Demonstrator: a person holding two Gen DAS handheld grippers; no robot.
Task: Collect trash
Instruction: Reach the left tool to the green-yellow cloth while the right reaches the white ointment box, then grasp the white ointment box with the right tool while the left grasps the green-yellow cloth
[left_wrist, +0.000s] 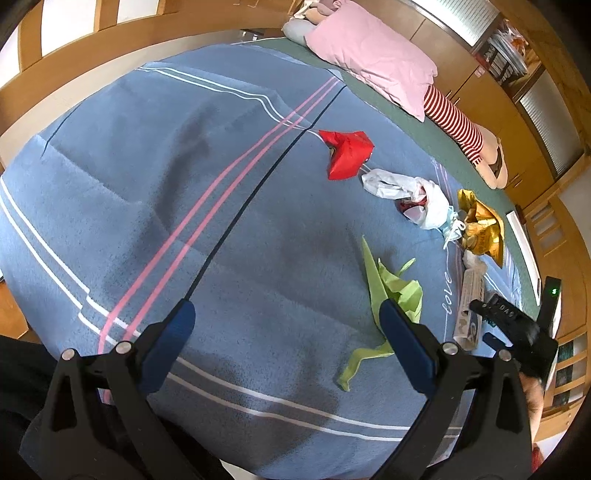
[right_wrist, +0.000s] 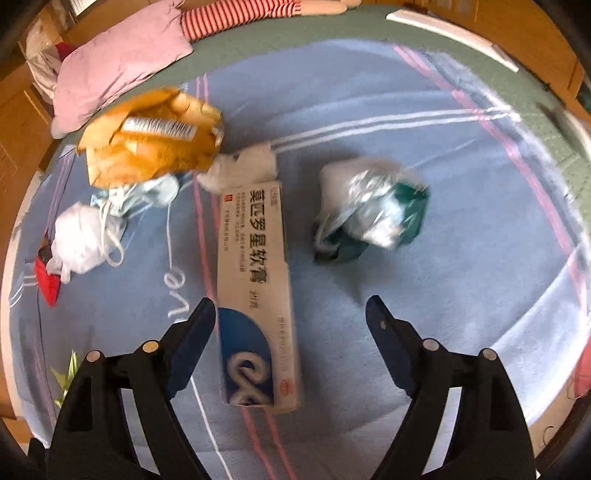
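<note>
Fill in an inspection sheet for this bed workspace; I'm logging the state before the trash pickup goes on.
Surface: blue striped blanket over a green bed sheet.
Job's things: crumpled red wrapper, white plastic bags, golden snack bag, green crumpled paper, white-and-blue ointment box, silver-green foil packet.
Clutter: pink pillow, striped plush toy.
Grippers: left gripper open, empty; right gripper open, box between the jaws, not gripped.
Cables: nothing seen.
Surroundings: wooden cabinets.
</note>
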